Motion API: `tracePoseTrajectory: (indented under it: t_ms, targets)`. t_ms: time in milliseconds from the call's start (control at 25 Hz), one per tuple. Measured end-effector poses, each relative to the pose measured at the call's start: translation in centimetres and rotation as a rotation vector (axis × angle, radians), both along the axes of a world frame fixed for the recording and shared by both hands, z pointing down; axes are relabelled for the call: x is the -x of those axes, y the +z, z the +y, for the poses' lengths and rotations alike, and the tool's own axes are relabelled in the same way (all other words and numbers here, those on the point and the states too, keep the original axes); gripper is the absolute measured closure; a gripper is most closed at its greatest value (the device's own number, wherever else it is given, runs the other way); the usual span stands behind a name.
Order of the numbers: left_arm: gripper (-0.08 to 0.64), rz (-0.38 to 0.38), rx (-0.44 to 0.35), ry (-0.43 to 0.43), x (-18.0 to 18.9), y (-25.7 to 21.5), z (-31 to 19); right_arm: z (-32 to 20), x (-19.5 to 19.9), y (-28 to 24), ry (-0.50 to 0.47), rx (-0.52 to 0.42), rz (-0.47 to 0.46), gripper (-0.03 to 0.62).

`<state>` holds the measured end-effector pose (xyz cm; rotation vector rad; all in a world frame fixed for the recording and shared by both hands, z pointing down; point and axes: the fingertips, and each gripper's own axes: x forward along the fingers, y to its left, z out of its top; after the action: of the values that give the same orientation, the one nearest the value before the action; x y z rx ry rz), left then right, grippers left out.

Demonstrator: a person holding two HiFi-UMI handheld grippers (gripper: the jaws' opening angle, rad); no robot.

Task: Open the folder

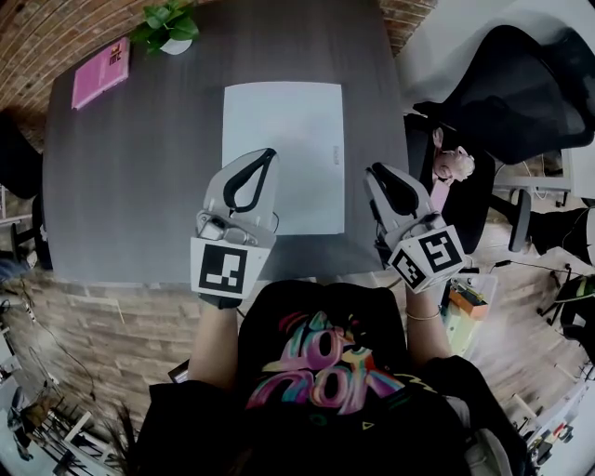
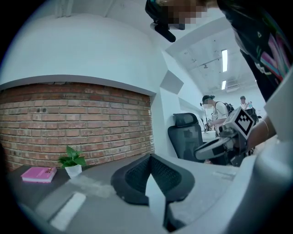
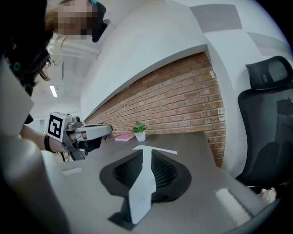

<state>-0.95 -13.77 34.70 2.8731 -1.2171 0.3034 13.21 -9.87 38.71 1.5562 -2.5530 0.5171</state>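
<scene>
A pale grey folder (image 1: pixel 282 139) lies flat and closed in the middle of the dark table (image 1: pixel 139 186). In the head view my left gripper (image 1: pixel 268 153) hovers over the folder's near left part, its jaws shut with nothing in them. My right gripper (image 1: pixel 376 171) hangs just off the folder's near right corner. Its jaws stand a little apart, and nothing is between them. The right gripper view has the folder (image 3: pixel 155 150) as a thin pale strip beyond the right gripper (image 3: pixel 146 153), with the left gripper (image 3: pixel 91 131) off to the left. In the left gripper view the pads of the left gripper (image 2: pixel 149 157) meet.
A pink book (image 1: pixel 99 72) and a small potted plant (image 1: pixel 167 23) sit at the table's far left corner, by a brick wall (image 2: pixel 78 119). A black office chair (image 1: pixel 521 84) stands to the right of the table. People sit further off (image 2: pixel 215 109).
</scene>
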Motion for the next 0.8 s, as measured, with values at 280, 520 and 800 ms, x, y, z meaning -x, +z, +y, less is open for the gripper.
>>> tracePoseTrajectory:
  t_ms: [280,520,800]
  targets:
    - [0.561,-0.020,0.017,0.034,-1.0,2.0,1.0,0.2,0.9,5.5,-0.038,0.145,-0.059,0.485]
    - [0.561,-0.050,0.043,0.065,-1.5,4.5,2.4,0.8,1.1,9.8,-0.038,0.255,-0.100,0.480]
    - [0.560,-0.082,0.081,0.119,-2.1,7.0,4.0,1.1,1.7,12.6,-0.045,0.325,-0.137,0.482]
